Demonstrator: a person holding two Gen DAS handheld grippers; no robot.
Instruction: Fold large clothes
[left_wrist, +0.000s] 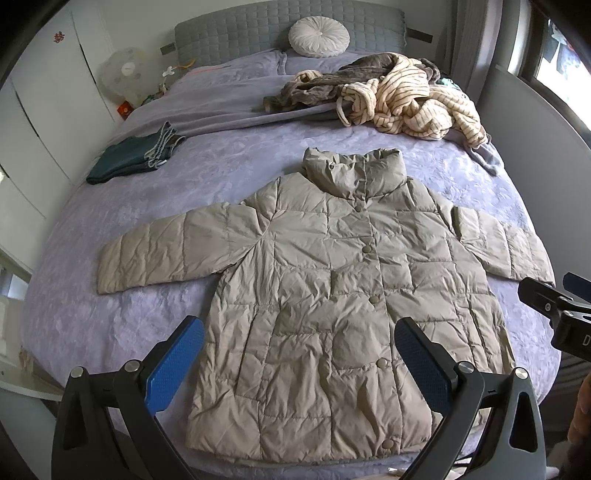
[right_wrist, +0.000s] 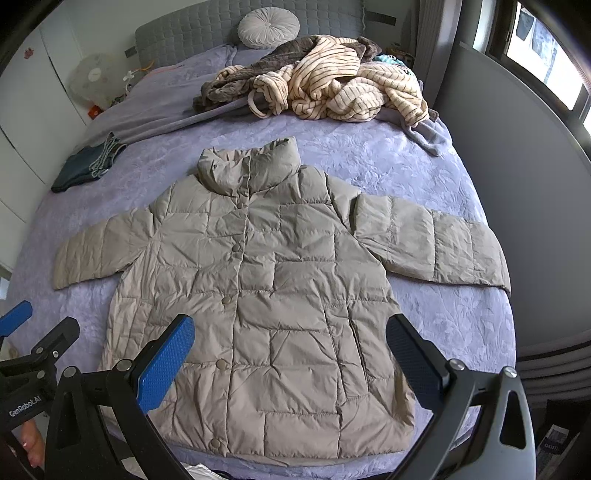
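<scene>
Right wrist view: "GenRobot.AI" on left claw (right_wrist: 16, 317) mount.

a beige quilted jacket (right_wrist: 266, 295) lies flat and buttoned on the lavender bedspread (right_wrist: 443, 314), sleeves spread to both sides. the right gripper (right_wrist: 291, 354) hangs above its hem, jaws wide apart. a striped heap of clothes (right_wrist: 332, 85) sits near the round cushion (right_wrist: 268, 27).
</scene>
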